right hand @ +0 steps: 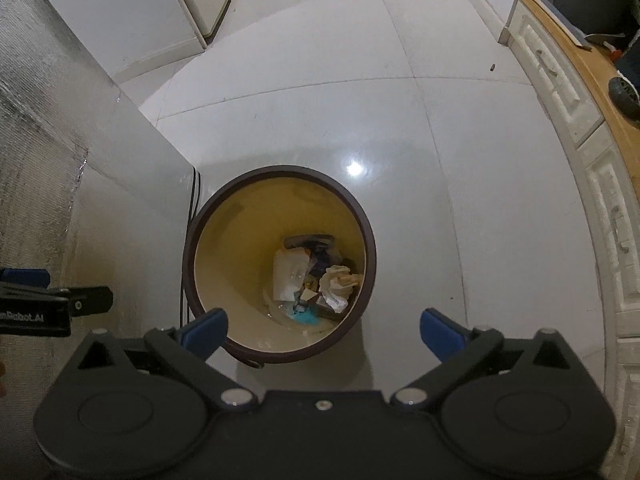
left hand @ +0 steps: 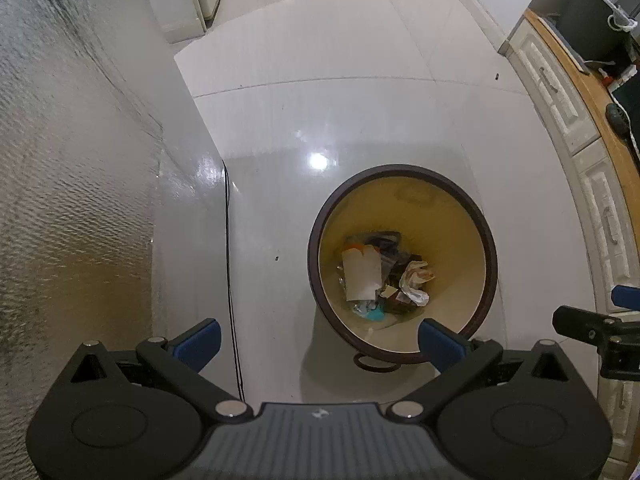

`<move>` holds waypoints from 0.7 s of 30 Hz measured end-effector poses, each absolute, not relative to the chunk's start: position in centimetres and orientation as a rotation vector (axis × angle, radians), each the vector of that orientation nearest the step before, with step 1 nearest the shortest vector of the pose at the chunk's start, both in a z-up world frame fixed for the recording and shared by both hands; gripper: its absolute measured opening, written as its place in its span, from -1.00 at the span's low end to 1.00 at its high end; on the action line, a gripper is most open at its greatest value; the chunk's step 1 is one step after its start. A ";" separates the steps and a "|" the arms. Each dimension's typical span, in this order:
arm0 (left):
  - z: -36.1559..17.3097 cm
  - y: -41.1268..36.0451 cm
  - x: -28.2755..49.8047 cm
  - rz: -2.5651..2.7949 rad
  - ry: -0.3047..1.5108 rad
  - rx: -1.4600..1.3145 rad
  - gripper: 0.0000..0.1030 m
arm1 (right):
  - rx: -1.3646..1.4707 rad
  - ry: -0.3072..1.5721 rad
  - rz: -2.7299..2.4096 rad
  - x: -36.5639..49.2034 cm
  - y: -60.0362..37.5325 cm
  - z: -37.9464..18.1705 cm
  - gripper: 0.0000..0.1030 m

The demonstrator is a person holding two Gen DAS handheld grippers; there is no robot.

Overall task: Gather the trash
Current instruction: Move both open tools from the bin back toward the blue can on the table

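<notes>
A round bin with a dark brown rim [left hand: 316, 216] [right hand: 188, 240] and a cream inside stands on the pale tiled floor, seen from above. At its bottom lies trash: a white flat paper [left hand: 362, 274] [right hand: 290, 274], a crumpled wrapper [left hand: 416, 280] [right hand: 338, 284], dark scraps and a teal piece [left hand: 374, 314] [right hand: 306, 316]. My left gripper [left hand: 318, 342] hovers over the bin's near left edge, open, with nothing between its blue pads [left hand: 200, 342]. My right gripper [right hand: 324, 334] hangs above the bin's near right edge, also open and empty.
A silver textured appliance wall [left hand: 80, 200] [right hand: 36, 140] rises on the left, with a black cable [left hand: 232, 280] running down beside it. White cabinet drawers [left hand: 604, 216] [right hand: 608, 208] under a wooden countertop [left hand: 592, 92] curve along the right. A white appliance [right hand: 200, 0] stands far back.
</notes>
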State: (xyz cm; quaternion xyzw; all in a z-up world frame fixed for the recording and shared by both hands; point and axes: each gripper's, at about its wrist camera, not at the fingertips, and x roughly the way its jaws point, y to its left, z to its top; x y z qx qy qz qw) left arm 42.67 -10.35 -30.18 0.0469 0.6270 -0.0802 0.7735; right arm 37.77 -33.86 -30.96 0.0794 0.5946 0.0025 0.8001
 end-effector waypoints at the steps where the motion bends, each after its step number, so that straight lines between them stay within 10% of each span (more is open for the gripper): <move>1: -29.9 -10.4 42.6 -0.176 1.357 0.103 1.00 | 0.164 1.273 0.004 37.6 -33.9 -30.7 1.00; 21: -23.8 -10.4 38.9 -0.208 1.268 0.101 1.00 | 0.161 1.191 -0.024 34.5 -34.7 -24.3 1.00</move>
